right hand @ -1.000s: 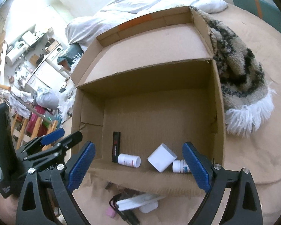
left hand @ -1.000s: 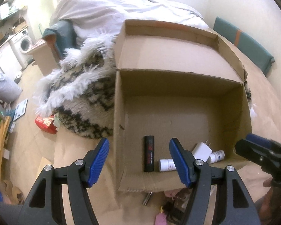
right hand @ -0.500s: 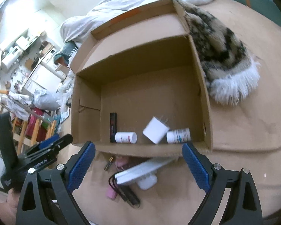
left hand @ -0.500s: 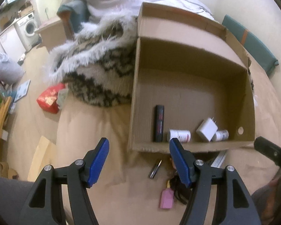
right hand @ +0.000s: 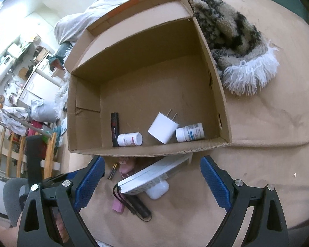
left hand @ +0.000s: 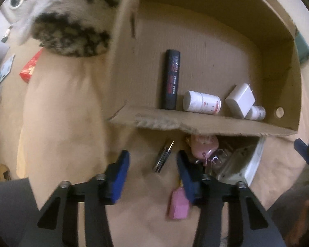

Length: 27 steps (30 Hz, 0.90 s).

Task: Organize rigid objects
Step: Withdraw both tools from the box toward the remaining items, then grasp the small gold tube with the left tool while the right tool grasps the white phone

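Just outside the front wall of the cardboard box (left hand: 206, 127), the left gripper (left hand: 152, 165) hangs with fingers apart and empty, a small battery (left hand: 163, 158) lying between them on the bed cover. To take it well, I would lower squarely over its middle and close across its narrow width so it cannot roll. Further right along that wall lie a pink tag (right hand: 118, 204), a white tray (right hand: 152, 177) and an earbud case (right hand: 157, 191). The right gripper (right hand: 152, 182) hovers over these, fingers wide apart, holding nothing.
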{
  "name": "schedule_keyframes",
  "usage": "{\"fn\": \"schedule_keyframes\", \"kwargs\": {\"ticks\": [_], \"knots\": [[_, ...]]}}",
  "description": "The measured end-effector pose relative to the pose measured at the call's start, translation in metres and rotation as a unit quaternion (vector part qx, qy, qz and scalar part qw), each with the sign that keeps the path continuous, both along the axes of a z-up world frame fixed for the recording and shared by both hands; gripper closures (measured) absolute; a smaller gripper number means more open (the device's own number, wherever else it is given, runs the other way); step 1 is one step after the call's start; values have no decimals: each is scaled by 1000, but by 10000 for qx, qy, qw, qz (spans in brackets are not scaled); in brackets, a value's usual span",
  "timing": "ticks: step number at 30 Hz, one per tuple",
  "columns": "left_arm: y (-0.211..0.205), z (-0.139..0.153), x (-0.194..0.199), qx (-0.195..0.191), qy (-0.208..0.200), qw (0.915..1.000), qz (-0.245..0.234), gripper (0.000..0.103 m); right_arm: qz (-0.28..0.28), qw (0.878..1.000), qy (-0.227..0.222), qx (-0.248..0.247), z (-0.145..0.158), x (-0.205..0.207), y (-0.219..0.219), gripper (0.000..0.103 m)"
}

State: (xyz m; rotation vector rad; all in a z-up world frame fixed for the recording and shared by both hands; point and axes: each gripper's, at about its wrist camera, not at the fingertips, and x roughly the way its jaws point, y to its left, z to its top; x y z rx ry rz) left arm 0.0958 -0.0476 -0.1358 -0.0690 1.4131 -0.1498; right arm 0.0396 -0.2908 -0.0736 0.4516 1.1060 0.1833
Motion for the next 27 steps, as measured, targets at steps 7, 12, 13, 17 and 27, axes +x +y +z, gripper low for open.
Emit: {"fn": "schedule_keyframes", "kwargs": {"ticks": [7, 12, 13, 17, 27], "knots": [[-27, -19, 2, 318, 158, 9979, -539, 71, -213, 9983, 329, 438, -16, 4, -12, 3], [-30, -28, 3, 260, 300, 9981, -478, 94, -111, 9881, 1079, 1093, -52, 14, 1, 3], [-30, -27, 3, 224, 294, 9983, -450, 94, -127, 9856, 1206, 1175, -59, 17, 4, 4], [-25, -22, -2, 178, 263, 9989, -335, 94, -172, 9830, 1436, 1134, -74, 28, 11, 7], [-14, -21, -4, 134, 313, 9994, -34, 94, 61, 9829, 1750, 572, -87, 23, 22, 73]]}}
